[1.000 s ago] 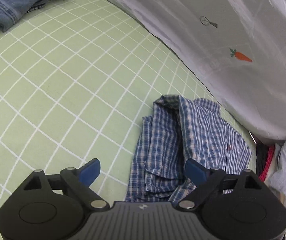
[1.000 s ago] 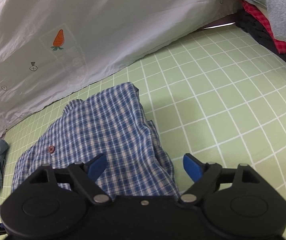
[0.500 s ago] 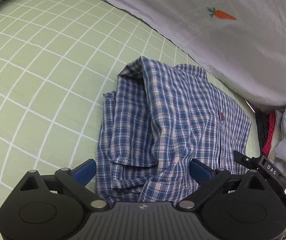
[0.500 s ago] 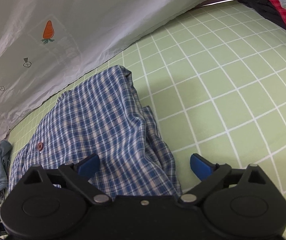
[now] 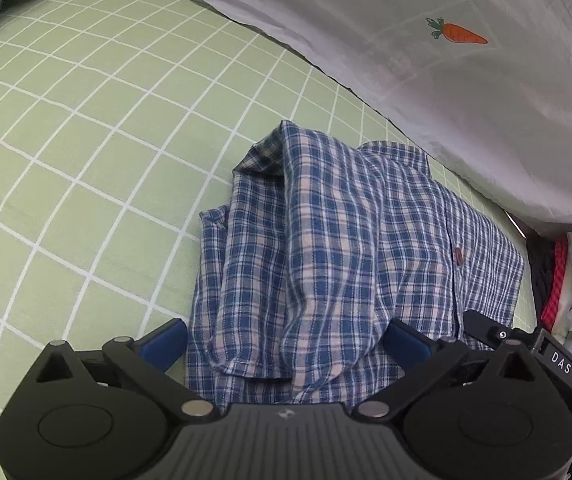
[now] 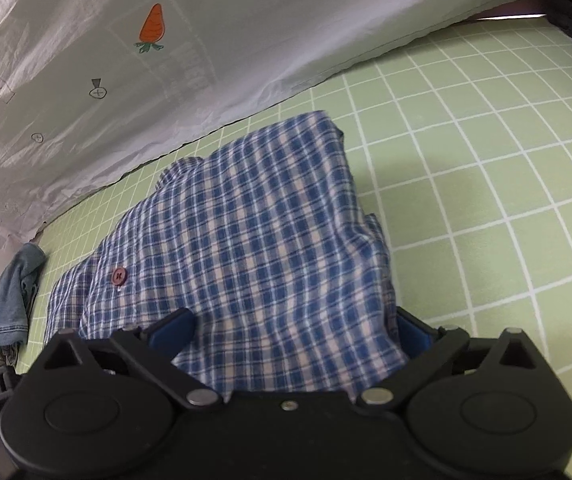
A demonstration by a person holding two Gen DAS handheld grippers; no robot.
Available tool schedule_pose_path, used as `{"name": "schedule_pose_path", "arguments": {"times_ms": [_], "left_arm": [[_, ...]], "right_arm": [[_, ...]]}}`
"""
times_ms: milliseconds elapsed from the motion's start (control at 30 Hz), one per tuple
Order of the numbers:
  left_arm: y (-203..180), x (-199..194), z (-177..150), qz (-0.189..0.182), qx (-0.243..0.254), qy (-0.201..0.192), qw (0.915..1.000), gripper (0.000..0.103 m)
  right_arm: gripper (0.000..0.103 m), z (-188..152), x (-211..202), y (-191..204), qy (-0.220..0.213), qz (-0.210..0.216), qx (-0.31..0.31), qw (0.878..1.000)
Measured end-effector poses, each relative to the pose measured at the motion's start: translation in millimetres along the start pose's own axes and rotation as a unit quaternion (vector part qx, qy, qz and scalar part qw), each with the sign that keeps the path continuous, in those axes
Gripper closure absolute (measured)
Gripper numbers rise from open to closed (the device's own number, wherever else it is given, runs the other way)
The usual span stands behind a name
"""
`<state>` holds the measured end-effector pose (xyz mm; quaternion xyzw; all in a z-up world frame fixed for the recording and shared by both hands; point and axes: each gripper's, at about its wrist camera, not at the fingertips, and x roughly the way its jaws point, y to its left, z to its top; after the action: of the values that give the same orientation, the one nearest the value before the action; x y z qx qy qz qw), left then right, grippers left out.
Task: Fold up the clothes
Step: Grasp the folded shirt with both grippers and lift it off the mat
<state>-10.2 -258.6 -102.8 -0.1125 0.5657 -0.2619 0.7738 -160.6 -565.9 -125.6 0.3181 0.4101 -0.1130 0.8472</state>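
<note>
Plaid shirt (image 5: 325, 248), blue and white check, lay folded into a rumpled bundle on the green grid-patterned sheet (image 5: 86, 128), close to the edge of a grey carrot-print cover (image 5: 465, 60) that ran along its far side. One dark red button (image 6: 118, 276) showed on the upper layer. The left gripper (image 5: 286, 340) was positioned at the near edge of the bundle with its blue fingers (image 5: 166, 342) spread wide, one on each side of a raised fold; no cloth was pinched. The right gripper (image 6: 291, 330) stood at the opposite near edge, its fingers (image 6: 174, 326) likewise spread, with the fabric bulging up between them and partly covering the right-hand pad. Whether either pad pressed on the cloth could not be determined. A denim garment (image 6: 10, 300) lay well apart at the far end of the sheet. A pile of red, black and grey clothes (image 5: 565, 280) sat beside the shirt on the other end.
</note>
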Motion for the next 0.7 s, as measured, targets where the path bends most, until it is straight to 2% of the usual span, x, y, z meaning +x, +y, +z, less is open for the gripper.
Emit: {"name": "schedule_pose_path", "arguments": {"times_ms": [33,67,100,167,200,233,267,367,500,700], "left_arm": [[0.6,0.0,-0.5,-0.009,-0.004,-0.002,1.0000,0.002],[1.4,0.2,-0.9,-0.024,-0.009,-0.004,0.9997,0.008],[2.0,0.5,-1.9,-0.042,-0.015,-0.004,0.9990,0.027],[3.7,2.8,-4.1,-0.076,-0.035,0.006,0.9965,0.055],[2.3,2.7,-4.7,-0.086,-0.042,0.010,0.9954,0.076],[-0.1,1.5,-5.3,-0.096,-0.044,0.012,0.9943,0.082],[-4.8,-2.7,-6.1,-0.106,-0.037,0.011,0.9937,0.083],[-26.9,-18.1,-13.5,-0.118,0.016,0.008,0.9929,0.084],[-44.8,-34.6,-31.3,-0.120,0.054,0.013,0.9913,0.085],[-54.3,-56.6,-68.4,-0.155,0.066,0.032,0.9852,0.084]], "right_arm": [[0.000,-1.3,1.1,2.7,0.004,0.006,-0.003,1.000],[0.000,-2.7,2.1,5.5,0.008,0.012,-0.005,1.000],[0.003,-4.3,2.9,7.9,0.013,0.021,-0.006,1.000],[0.016,-9.4,2.9,12.1,0.021,0.045,-0.002,0.999],[0.033,-12.8,1.8,14.6,0.025,0.056,-0.004,0.998],[0.069,-15.3,0.4,16.7,0.031,0.072,-0.009,0.997],[0.078,-17.9,-2.4,19.3,0.035,0.086,-0.013,0.996],[0.079,-26.8,-19.1,30.7,0.036,0.109,-0.021,0.993],[0.079,-47.4,-46.9,38.6,0.020,0.091,-0.016,0.995],[0.079,-80.2,-98.2,26.1,-0.015,0.074,0.019,0.997]]}}
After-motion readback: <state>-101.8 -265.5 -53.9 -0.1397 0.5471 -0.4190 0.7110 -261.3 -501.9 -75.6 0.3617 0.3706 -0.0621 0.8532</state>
